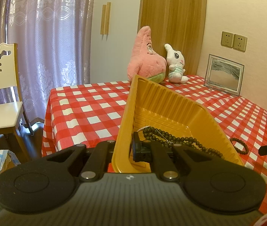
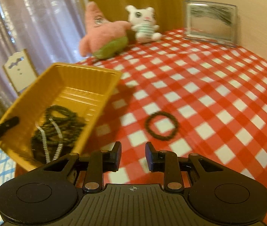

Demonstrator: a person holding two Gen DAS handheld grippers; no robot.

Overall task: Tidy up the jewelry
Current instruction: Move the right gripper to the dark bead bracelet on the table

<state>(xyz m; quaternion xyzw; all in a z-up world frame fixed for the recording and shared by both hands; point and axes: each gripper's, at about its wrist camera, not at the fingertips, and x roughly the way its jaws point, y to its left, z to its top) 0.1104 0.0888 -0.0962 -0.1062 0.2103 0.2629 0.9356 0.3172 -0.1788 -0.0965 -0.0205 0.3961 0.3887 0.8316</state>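
The left claw (image 1: pixel 123 148) is clenched on the near rim of the yellow plastic tray (image 1: pixel 163 101), holding it tilted; dark bead strands (image 1: pixel 180 141) and a silver chain (image 2: pixel 58 141) lie inside. The right claw (image 2: pixel 133 157) is empty, jaws parted; ahead on the checked bench (image 2: pixel 208 86) lies a dark bead bracelet (image 2: pixel 161 125). No writing is legible.

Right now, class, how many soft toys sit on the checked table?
2: a pink star and a white rabbit, side by side at the far edge. None seems hidden.
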